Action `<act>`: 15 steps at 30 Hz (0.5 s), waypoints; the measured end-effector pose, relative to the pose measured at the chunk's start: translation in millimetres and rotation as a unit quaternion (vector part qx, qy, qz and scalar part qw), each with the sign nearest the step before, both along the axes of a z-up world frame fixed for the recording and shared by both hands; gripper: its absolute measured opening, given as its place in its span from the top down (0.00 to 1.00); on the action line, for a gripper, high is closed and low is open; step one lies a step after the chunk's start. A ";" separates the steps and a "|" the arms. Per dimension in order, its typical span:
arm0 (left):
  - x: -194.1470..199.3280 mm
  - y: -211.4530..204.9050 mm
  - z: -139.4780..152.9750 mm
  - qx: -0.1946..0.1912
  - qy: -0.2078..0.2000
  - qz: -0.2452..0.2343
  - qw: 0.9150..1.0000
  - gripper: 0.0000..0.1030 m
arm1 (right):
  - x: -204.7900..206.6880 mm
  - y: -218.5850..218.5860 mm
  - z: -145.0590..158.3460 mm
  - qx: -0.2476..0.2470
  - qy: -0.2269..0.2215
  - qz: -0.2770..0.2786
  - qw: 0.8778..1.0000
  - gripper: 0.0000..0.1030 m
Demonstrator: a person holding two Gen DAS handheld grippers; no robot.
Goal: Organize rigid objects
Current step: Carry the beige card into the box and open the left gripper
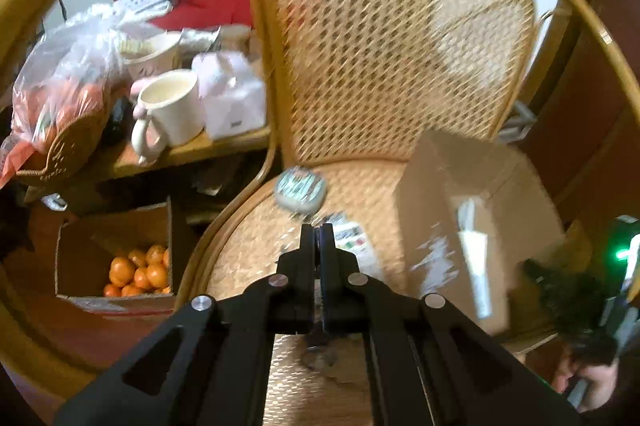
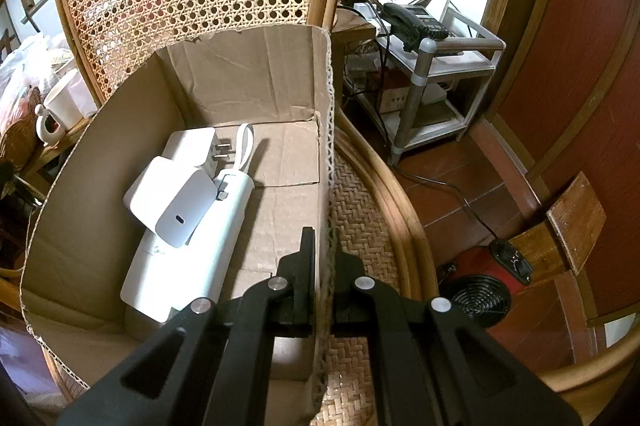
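Note:
A cardboard box (image 2: 256, 82) stands on a rattan chair seat (image 2: 360, 210). Inside lie a white power bank (image 2: 188, 250) and two white plug adapters (image 2: 176, 194). My right gripper (image 2: 323, 246) is shut on the box's right wall, one finger inside, one outside. In the blurred left wrist view the box (image 1: 472, 210) is to the right. My left gripper (image 1: 318, 232) is shut and looks empty above the seat. A small grey-green timer (image 1: 300, 190) and a white remote (image 1: 352, 242) lie on the seat just beyond it.
A side table at left holds a white mug (image 1: 172, 110), a tissue box (image 1: 232, 98) and a bagged basket (image 1: 60, 114). A carton of oranges (image 1: 136, 270) sits on the floor. A phone shelf (image 2: 432, 58) and a red heater (image 2: 480, 290) stand at right.

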State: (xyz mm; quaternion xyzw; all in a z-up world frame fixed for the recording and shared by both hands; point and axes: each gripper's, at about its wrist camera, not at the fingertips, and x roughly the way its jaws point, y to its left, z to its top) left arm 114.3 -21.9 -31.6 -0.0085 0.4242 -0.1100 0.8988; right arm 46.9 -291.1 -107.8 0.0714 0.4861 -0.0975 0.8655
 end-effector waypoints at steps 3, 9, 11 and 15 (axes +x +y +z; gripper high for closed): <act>-10.9 -8.7 19.4 -0.023 -0.031 -0.013 0.999 0.98 | 0.1 0.5 -0.1 0.000 0.001 0.000 1.000 0.94; -34.1 -38.4 53.8 -0.031 -0.089 -0.053 0.994 0.98 | -0.4 0.9 -0.2 -0.001 0.000 0.000 1.000 0.94; -40.4 -51.3 59.4 -0.026 -0.104 -0.069 0.992 0.98 | -0.4 1.0 -0.2 0.000 0.000 0.000 1.000 0.94; -54.5 -73.9 68.0 -0.035 -0.126 -0.108 0.986 0.98 | -0.3 1.0 -0.2 -0.001 0.000 0.000 1.000 0.94</act>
